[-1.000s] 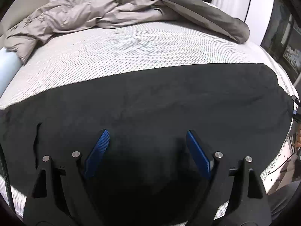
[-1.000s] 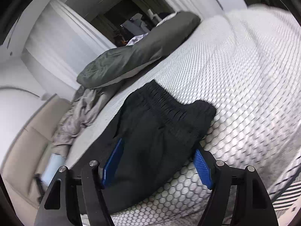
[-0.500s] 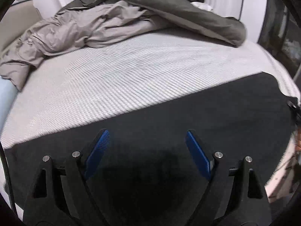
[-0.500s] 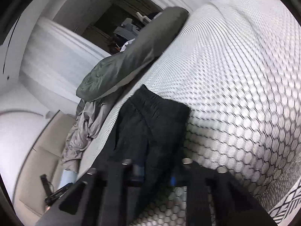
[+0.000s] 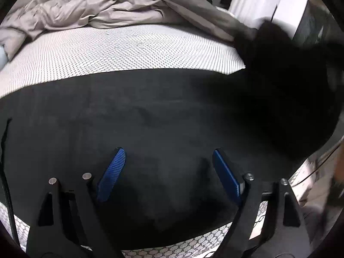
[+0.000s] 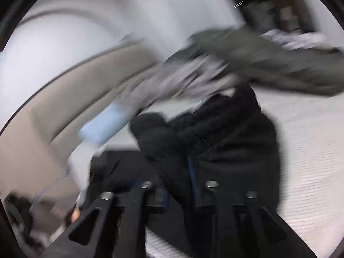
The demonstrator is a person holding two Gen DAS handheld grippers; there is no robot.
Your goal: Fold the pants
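Left gripper (image 5: 166, 172) hovers low over the black pants (image 5: 150, 118), blue pads spread wide and gripping nothing. The right gripper (image 6: 178, 185) has the bunched waistband between its pads; its jaws have just been opening, so whether they pinch is hard to say through the blur. The pants lie flat across the white bed (image 5: 107, 51), one end raised at right. Beyond, a rumpled grey blanket (image 5: 86, 10).

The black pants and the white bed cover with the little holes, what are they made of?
The black pants look like soft matte knit, maybe fleece or jersey: no shine, faint fuzzy nap, a ribbed stretchy waistband in the right wrist view. The bed cover looks like woven mesh fabric, printed or knitted in a honeycomb pattern; which, I can't tell.
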